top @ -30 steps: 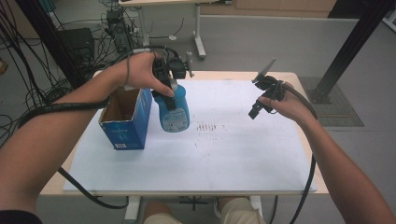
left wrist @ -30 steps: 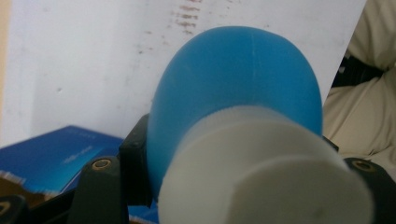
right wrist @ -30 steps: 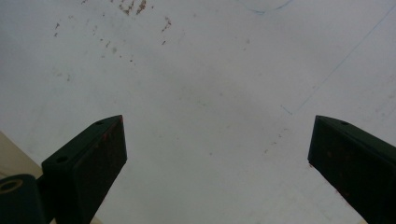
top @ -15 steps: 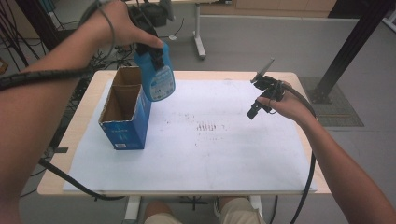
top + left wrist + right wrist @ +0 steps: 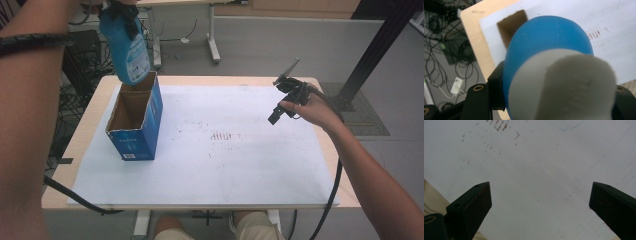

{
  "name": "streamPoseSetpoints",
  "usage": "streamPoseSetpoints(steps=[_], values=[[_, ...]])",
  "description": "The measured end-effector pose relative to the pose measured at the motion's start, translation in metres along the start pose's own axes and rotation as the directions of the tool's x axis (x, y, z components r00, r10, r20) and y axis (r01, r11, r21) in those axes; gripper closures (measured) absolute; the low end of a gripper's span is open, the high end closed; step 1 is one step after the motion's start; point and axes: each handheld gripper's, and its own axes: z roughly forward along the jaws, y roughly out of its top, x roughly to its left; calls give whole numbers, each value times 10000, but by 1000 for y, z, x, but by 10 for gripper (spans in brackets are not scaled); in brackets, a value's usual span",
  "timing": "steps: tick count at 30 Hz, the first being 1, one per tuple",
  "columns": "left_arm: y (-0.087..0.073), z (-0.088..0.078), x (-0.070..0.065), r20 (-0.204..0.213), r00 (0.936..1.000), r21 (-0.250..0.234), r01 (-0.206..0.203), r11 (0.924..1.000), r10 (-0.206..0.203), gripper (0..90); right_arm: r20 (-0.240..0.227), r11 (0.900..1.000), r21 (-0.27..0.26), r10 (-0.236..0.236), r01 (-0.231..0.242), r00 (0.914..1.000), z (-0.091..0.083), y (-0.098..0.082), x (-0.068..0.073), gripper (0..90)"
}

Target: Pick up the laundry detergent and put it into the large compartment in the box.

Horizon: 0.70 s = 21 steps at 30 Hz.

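Observation:
My left gripper (image 5: 120,11) is shut on a blue bottle (image 5: 128,50) near its top and holds it up in the air. The bottle hangs bottom down, just above the far end of an open blue cardboard box (image 5: 142,131). In the left gripper view the bottle (image 5: 549,40) and its white top (image 5: 564,85) sit between the black jaws, with the box opening (image 5: 511,27) below. At the table's right side, my right gripper (image 5: 283,102) hovers above the mat. Its jaws stand open (image 5: 540,202) with nothing between them.
A white mat (image 5: 225,170) covers most of the wooden table (image 5: 87,135), with faint red marks (image 5: 222,136) near its middle. Cables and equipment (image 5: 80,55) lie on the floor at the left. A black post (image 5: 375,50) stands at the far right.
My left gripper has lifted the blue bottle from beside the box, up and to the left, until it hangs over the box's far end. The right gripper has stayed in place.

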Motion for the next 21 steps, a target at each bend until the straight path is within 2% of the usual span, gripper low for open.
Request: streamPoseSetpoints(steps=[4,7,12,17,21], values=[[-4,-11,8,-191,9968,-59,780,9969,-781,377,32,10000,3,-97,97,9999,-2,1,3,43],[-9,-17,15,-211,9895,-174,1429,9896,-1433,378,23,9999,55,-155,155,9999,-2,3,4,43],[-13,-19,24,-226,9763,-165,2148,9765,-2151,378,-1,9998,136,-165,165,9999,0,4,5,43],[-18,-14,31,-197,9630,-164,2683,9632,-2686,378,-16,9998,128,-157,157,9999,0,3,4,43],[-21,-8,36,-81,9563,-144,2923,9562,-2924,378,38,9999,107,-112,111,9999,-1,3,4,43]])
